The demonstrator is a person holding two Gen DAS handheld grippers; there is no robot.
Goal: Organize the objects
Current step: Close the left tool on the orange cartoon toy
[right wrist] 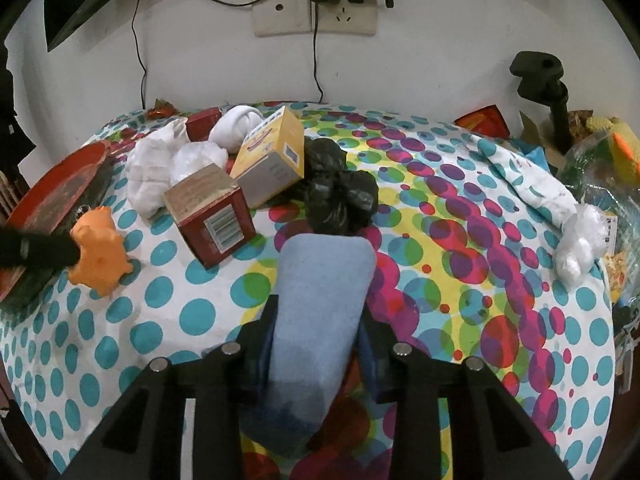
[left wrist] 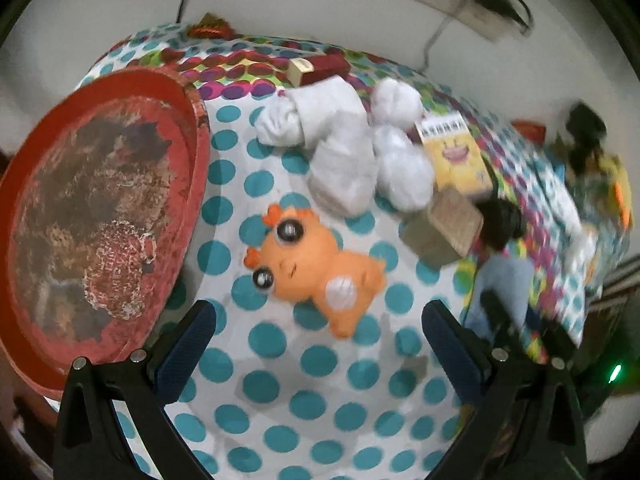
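While my left tool [left wrist: 318,322] hovers wide and empty over the orange toy [left wrist: 316,268], the red tray [left wrist: 192,160] at nine o'clock holds nothing; my right tool [right wrist: 316,320] clamps the blue sponge [right wrist: 320,304]. Sorting has barely begun, I judge.

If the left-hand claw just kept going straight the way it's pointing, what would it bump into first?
Most likely the orange toy animal. The left gripper has its jaws open and the toy lies just ahead of the gap on the dotted cloth. Depth is hard to judge, so it might touch the cloth first.
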